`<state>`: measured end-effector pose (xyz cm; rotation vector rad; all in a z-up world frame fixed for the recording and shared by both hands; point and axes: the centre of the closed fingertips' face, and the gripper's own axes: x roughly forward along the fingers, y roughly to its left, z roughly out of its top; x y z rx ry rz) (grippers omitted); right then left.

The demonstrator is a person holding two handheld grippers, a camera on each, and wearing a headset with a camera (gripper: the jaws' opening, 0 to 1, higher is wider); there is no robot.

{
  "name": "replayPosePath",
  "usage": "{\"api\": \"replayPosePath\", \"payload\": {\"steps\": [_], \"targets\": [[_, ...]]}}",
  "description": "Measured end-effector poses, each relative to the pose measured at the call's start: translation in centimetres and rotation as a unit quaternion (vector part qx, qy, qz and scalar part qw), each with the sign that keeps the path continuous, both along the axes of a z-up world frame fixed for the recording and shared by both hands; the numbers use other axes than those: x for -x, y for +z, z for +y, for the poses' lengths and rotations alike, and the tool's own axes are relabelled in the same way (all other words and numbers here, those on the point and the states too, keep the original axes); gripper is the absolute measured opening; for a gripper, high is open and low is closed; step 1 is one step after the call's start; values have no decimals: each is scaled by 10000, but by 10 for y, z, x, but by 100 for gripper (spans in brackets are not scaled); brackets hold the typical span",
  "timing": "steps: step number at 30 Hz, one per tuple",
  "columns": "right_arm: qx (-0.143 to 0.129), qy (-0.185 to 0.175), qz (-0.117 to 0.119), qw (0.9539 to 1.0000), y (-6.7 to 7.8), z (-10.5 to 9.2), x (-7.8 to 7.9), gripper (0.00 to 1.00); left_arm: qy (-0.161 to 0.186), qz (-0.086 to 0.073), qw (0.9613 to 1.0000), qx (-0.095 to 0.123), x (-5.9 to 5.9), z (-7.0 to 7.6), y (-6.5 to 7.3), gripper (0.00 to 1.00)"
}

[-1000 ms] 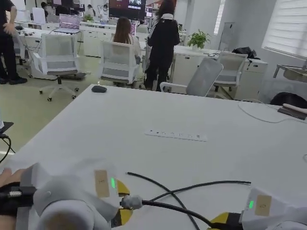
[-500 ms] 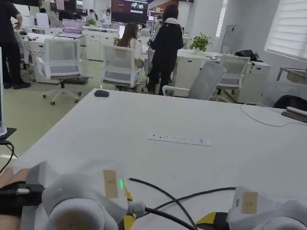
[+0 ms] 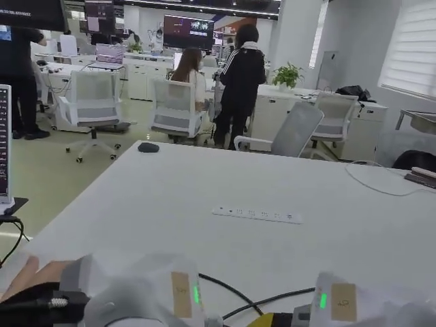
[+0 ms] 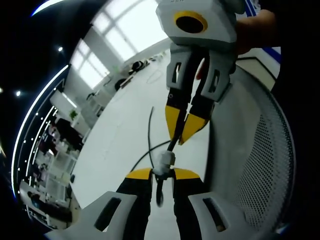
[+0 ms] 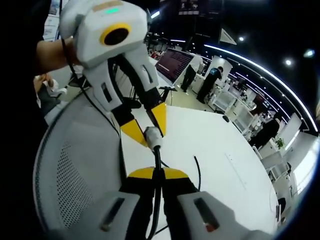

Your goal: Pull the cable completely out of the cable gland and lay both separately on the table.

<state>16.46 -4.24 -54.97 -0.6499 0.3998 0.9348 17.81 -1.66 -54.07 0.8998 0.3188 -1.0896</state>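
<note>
You are working at a white table. A white power strip is lying flat near its middle. Well beyond the power strip and off to its left, a black mouse is sitting close to the far edge. To the right of the power strip, a thin white cord is curling across the top toward a dark flat object, which is too cut off to identify. On your side of the power strip, two strands of black cable are trailing over the tabletop.

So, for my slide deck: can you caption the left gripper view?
Left tool clamps the white cable gland while the right tool pinches the black cable leaving it.
</note>
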Motion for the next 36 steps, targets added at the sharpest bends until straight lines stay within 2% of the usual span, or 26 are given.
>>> {"api": "replayPosePath", "payload": {"steps": [5, 9, 12, 29, 34, 36], "targets": [[162, -54, -34, 9998, -3, -11, -2, 2, 47, -13, 10000, -14, -4, 4, 1, 16], [142, -92, 55, 9998, -6, -18, -1, 2, 69, 14, 10000, 24, -5, 5, 0, 16], [316, -145, 10, 9994, -13, -25, -2, 2, 104, 12, 9999, 20, -6, 7, -1, 16], [484, -541, 94, 9973, -33, -63, -8, 2, 307, -22, 9994, 181, -12, 11, -5, 16], [823, -717, 102, 9940, -43, -83, -9, 2, 430, -35, 9989, 203, -15, 17, -5, 16], [880, -771, 135, 9930, -46, -90, -9, 2, 459, -42, 9987, 214, -16, 19, -5, 16]]}}
